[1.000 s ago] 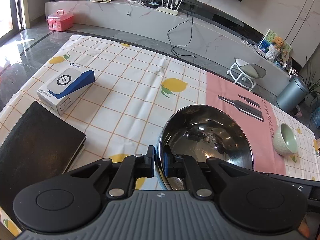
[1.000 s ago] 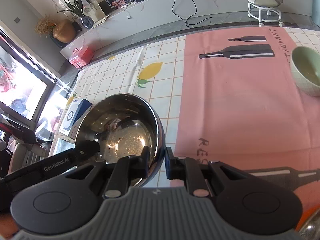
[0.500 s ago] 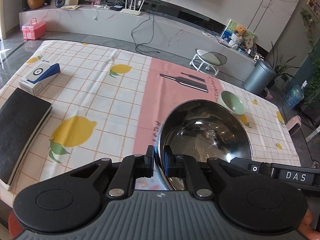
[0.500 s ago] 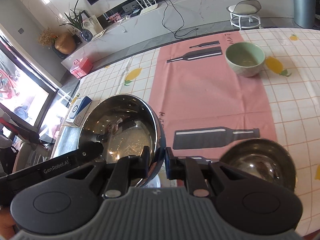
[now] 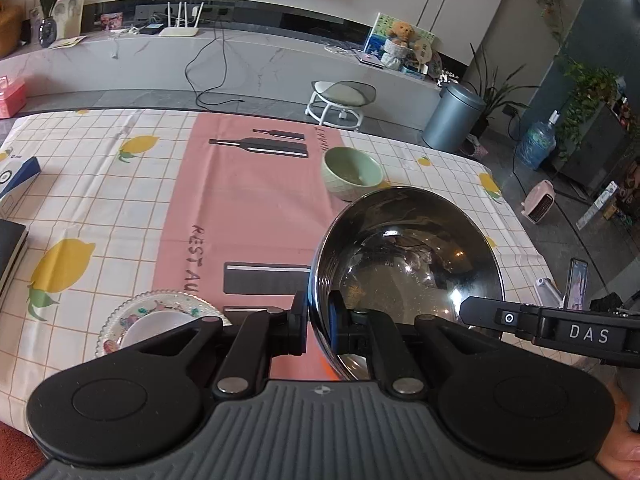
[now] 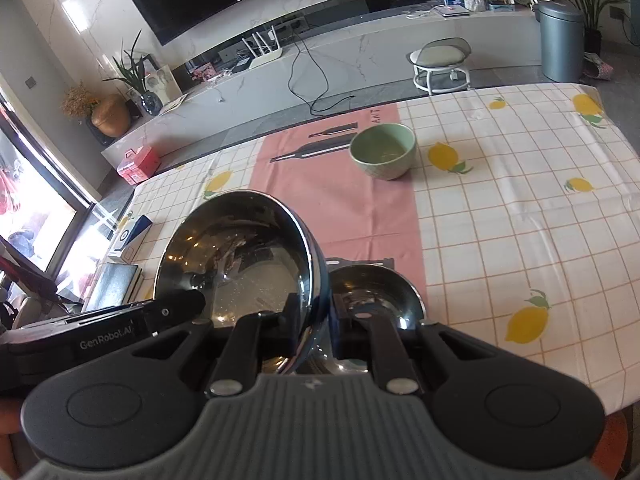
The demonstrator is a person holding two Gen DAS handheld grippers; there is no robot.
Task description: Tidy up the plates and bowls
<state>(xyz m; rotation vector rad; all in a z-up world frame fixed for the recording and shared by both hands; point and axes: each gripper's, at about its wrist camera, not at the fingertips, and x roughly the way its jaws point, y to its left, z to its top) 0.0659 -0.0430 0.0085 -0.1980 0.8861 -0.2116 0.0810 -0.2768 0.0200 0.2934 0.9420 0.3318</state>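
Both grippers hold one large steel bowl (image 5: 408,264) in the air above the table. My left gripper (image 5: 318,322) is shut on its left rim, my right gripper (image 6: 316,316) on its right rim (image 6: 240,264). A smaller steel bowl (image 6: 376,292) sits on the pink runner just under and right of the big one. A green ceramic bowl (image 5: 352,172) (image 6: 384,150) stands farther back on the runner's edge. A patterned glass plate with a white dish in it (image 5: 156,320) lies near the table's front, left of my left gripper.
The table carries a lemon-check cloth (image 6: 520,220) with a pink runner (image 5: 248,208). A blue and white box (image 5: 16,176) and a dark book (image 5: 10,248) lie at the left edge. Beyond the table are a stool (image 5: 340,100) and a grey bin (image 5: 452,120).
Both grippers carried the large steel bowl to the right across the table, over the pink runner. The green bowl, the small steel bowl and the patterned plate have come into view.
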